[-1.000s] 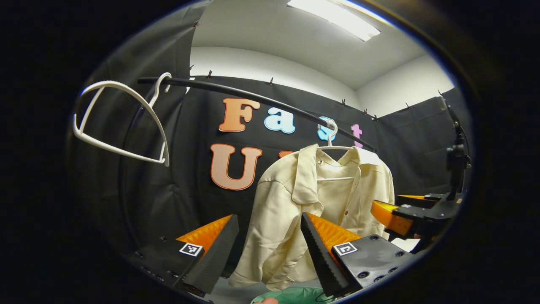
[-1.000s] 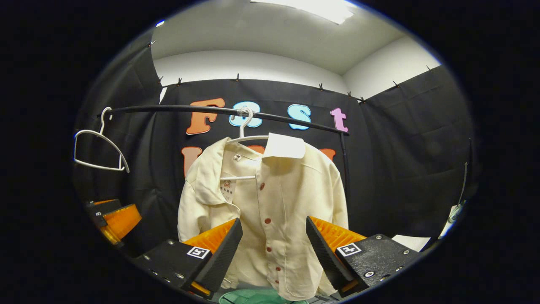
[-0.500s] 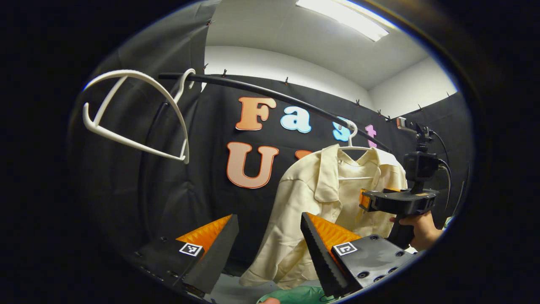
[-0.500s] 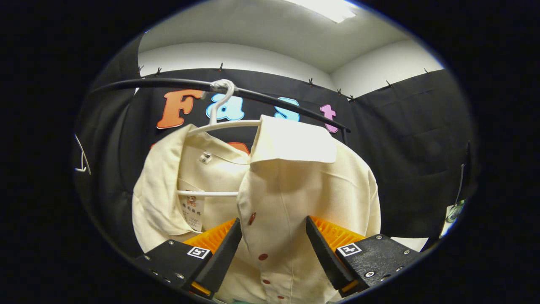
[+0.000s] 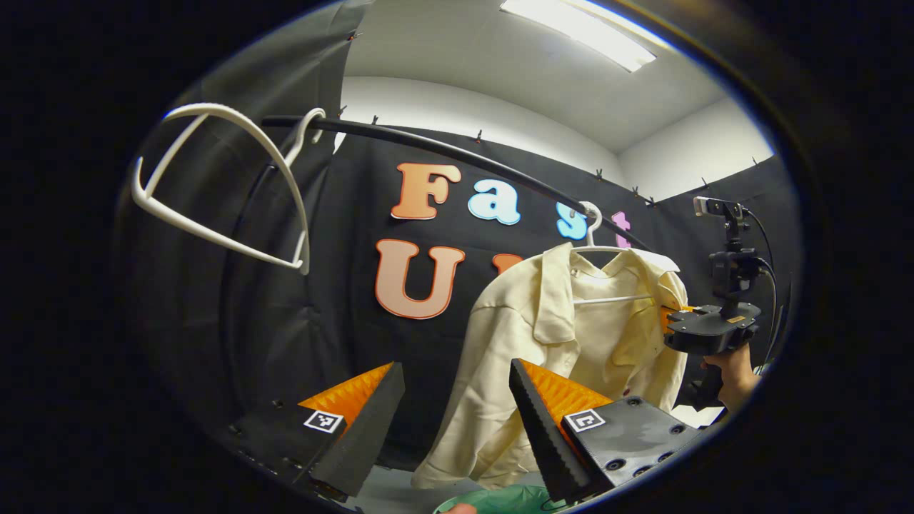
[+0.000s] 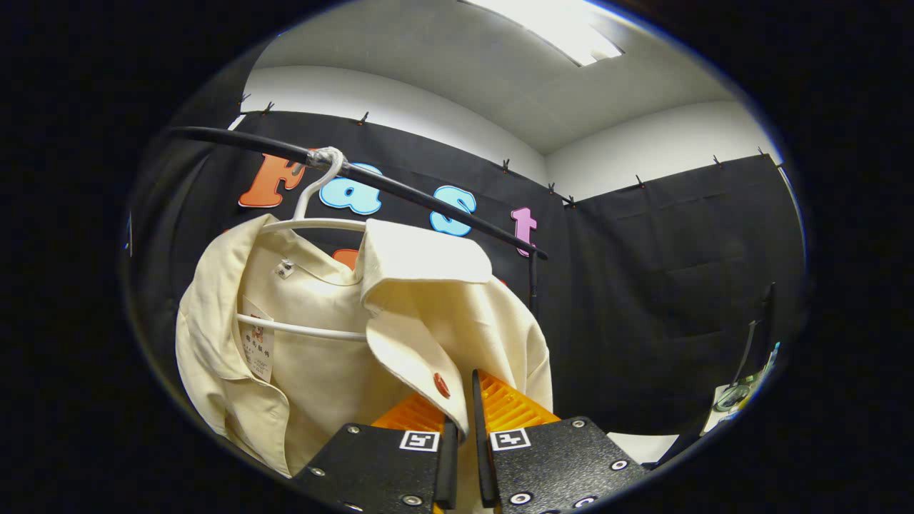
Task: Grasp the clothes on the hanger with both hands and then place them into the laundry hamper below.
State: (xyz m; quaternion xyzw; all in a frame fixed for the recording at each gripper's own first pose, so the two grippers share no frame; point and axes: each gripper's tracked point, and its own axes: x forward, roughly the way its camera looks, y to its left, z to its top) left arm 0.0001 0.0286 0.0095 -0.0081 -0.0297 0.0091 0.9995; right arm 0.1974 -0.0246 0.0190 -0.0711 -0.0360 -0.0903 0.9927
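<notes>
Cream cloth, a shirt [image 5: 571,343], hangs on a white hanger [image 5: 598,243] from the black rail [image 5: 457,153] in the left gripper view; the left gripper [image 5: 457,421] stands spread and empty before it, a green hamper [image 5: 500,500] below, an empty hanger [image 5: 221,185] farther left. In the right gripper view, the right gripper [image 6: 459,435] is clenched on the shirt's front edge.

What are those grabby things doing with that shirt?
A person is taking a cream shirt off a white hanger on the black rail. The right gripper is shut on the shirt's buttoned front edge. The left gripper is open, not touching the shirt. The green hamper waits below.
</notes>
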